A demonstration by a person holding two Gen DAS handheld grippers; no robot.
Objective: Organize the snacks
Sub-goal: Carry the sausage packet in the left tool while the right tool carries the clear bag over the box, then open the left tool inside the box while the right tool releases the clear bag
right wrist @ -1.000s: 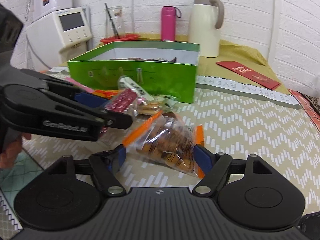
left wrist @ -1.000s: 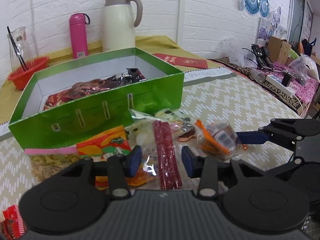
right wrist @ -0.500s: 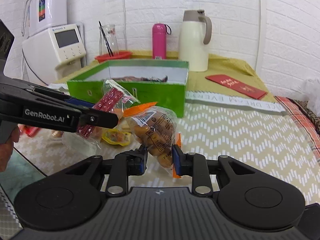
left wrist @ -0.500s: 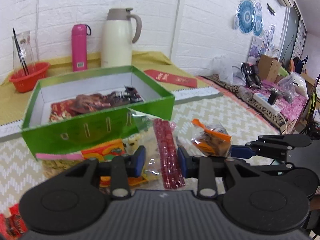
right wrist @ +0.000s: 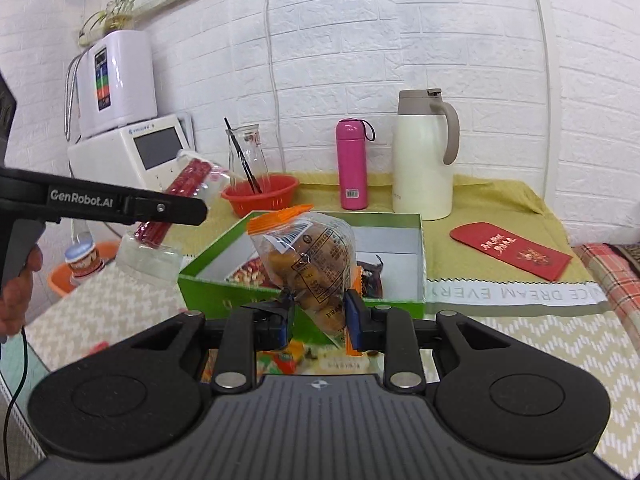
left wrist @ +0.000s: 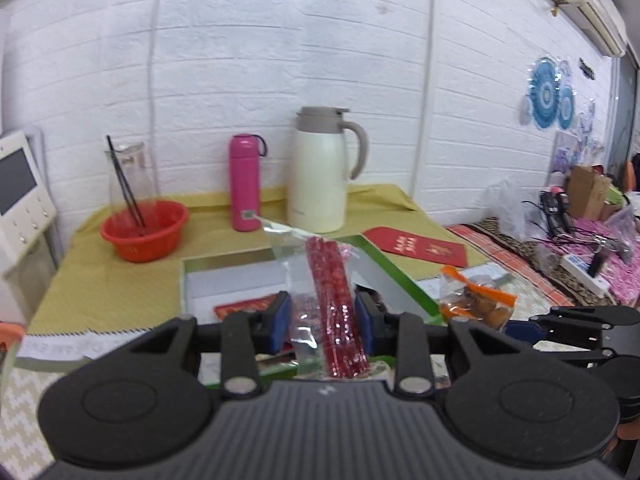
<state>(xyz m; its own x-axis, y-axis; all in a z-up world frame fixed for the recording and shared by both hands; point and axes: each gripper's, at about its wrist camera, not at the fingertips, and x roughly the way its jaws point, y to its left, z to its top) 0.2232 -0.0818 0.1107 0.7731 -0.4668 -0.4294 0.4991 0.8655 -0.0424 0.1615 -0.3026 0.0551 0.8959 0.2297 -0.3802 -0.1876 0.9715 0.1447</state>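
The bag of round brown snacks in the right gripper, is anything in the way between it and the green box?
Nothing visible blocks it. The right gripper holds the bag of round brown snacks up in front of the green box, whose top is open. The left gripper, holding the red candy stick pack, stays off to the side.

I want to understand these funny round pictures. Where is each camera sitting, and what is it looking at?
Left wrist view: sits on the left claw, looking along it at the green box and wall; its claw grips a red candy packet.
Right wrist view: sits on the right claw, facing the same box; its claw grips an orange-topped snack bag, and a hand shows.
Both share the pink bottle, white jug and red bowl.
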